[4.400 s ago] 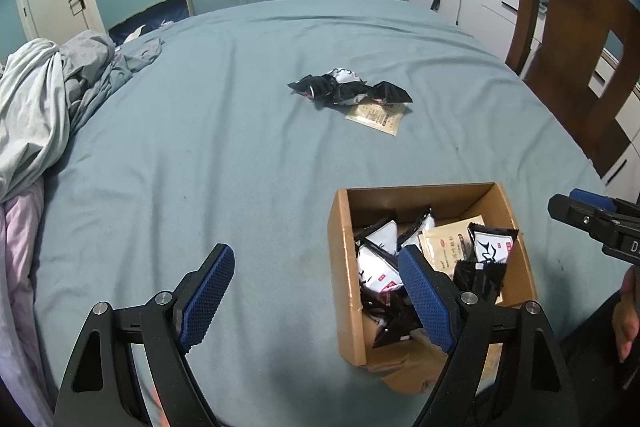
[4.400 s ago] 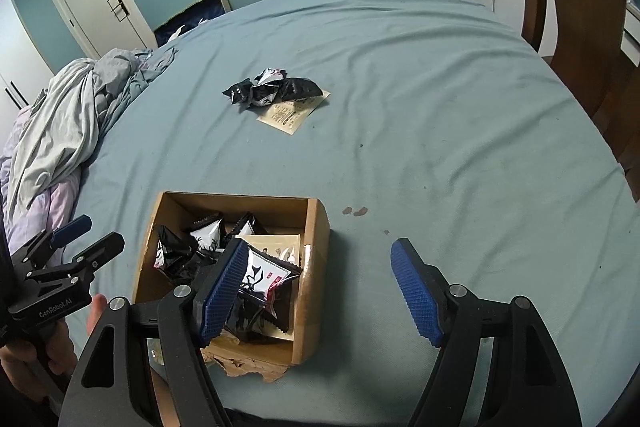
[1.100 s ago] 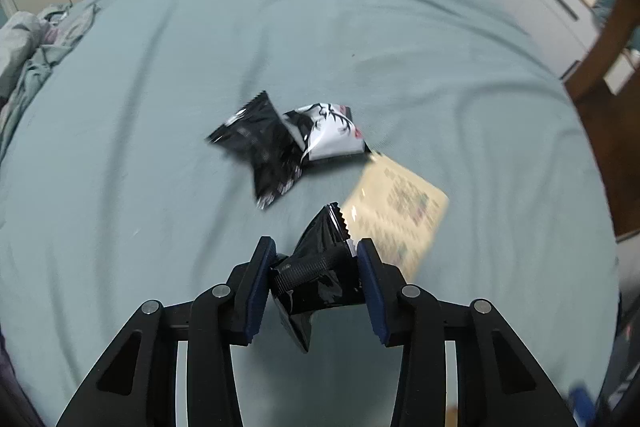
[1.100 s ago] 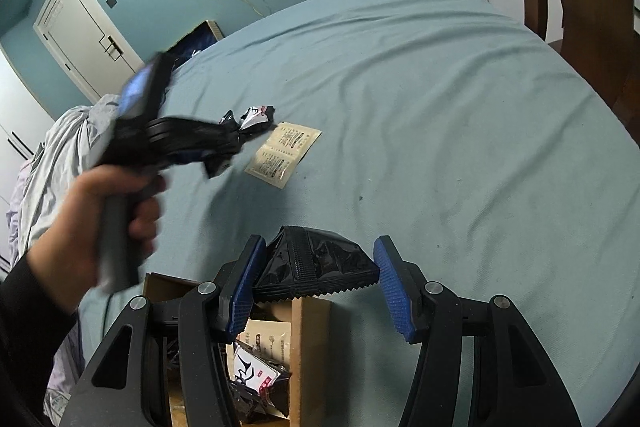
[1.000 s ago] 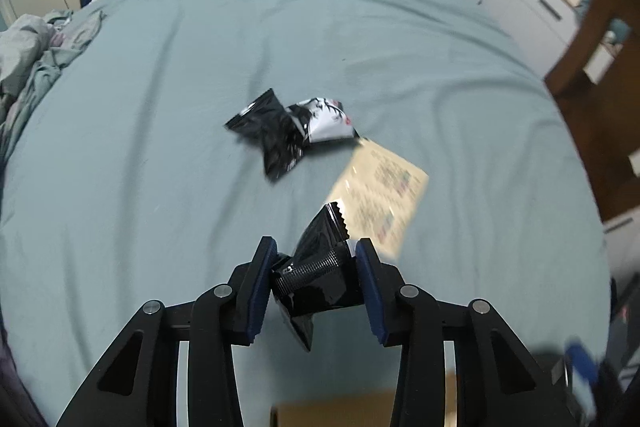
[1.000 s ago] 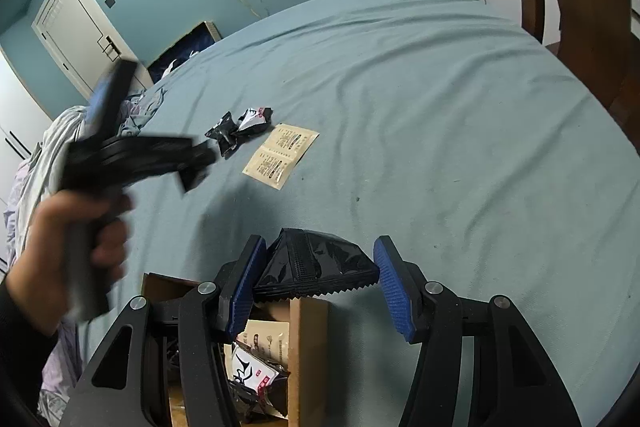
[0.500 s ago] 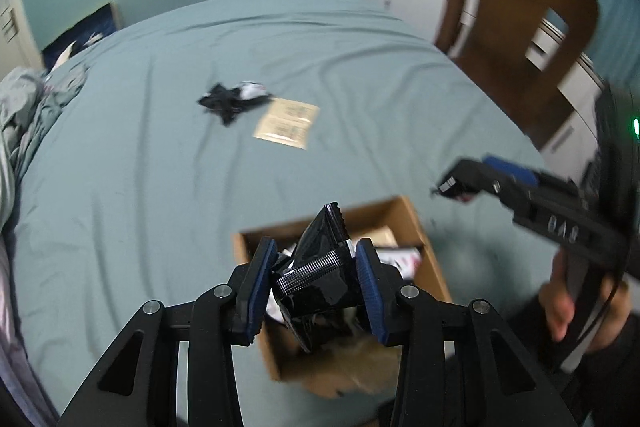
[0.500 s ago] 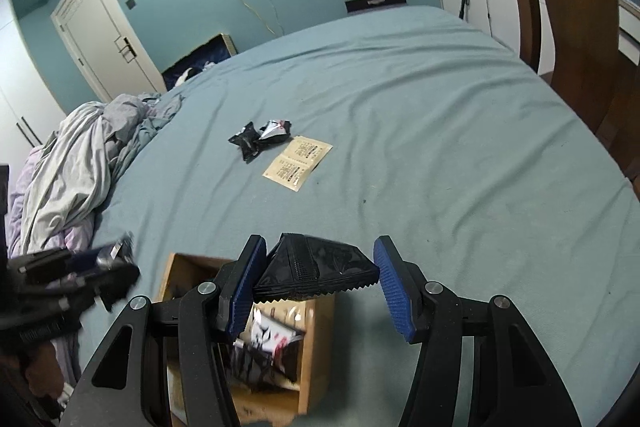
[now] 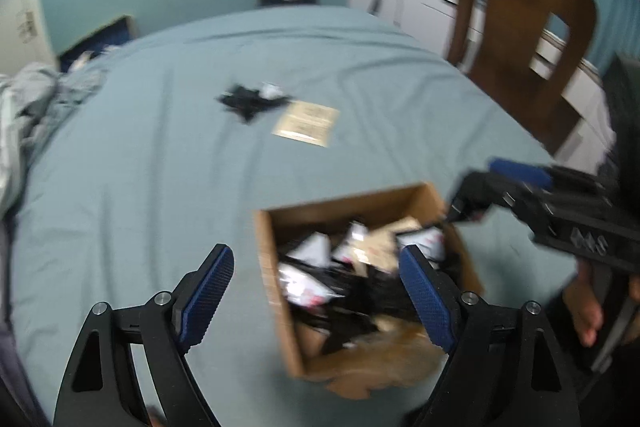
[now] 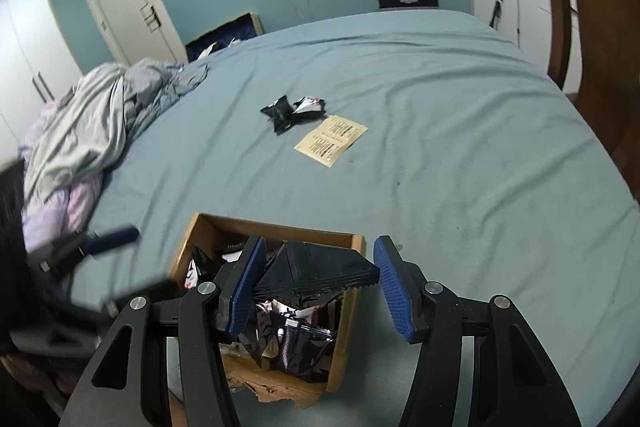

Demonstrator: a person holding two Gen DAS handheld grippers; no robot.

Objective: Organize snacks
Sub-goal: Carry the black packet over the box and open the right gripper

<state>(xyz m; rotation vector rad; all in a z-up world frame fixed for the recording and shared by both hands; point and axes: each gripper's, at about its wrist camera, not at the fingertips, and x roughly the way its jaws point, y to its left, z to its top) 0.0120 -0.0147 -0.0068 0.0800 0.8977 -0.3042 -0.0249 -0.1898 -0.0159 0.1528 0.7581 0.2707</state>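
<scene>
- Snack box [image 9: 267,267], a brown cardboard carton, sits on the blue-green bedsheet [image 9: 160,187] near the front edge of the bed; it holds a jumble of black, white and tan packets [image 9: 344,267], blurred in the left wrist view.
- In the left wrist view the left gripper [image 9: 316,291] has its blue-padded fingers spread wide with nothing between them; the box lies between and just beyond the fingertips, closer to the right-hand finger, which overlaps the box's near right part.
- In the right wrist view the right gripper [image 10: 318,285] hangs over the box's [image 10: 352,323] right half with a black packet [image 10: 316,275] between its pads. The packet's left end meets the left pad; a small gap shows between its serrated right end and the right pad, so whether the grip is firm cannot be told.
- The black packet is directly above the open box, over other wrappers [image 10: 296,343] inside it.
- The right gripper also shows at the right of the left wrist view [image 9: 466,205], its tip at the box's far right corner, held by a hand [image 9: 588,311].
- Further up the bed lie loose snacks: a small pile of black and white packets [image 10: 292,113] and, just beside it, two tan sachets [image 10: 332,139].
- Crumpled bedding [image 10: 88,123] is heaped at the bed's left side; a wooden chair [image 9: 520,39] stands at its right.
</scene>
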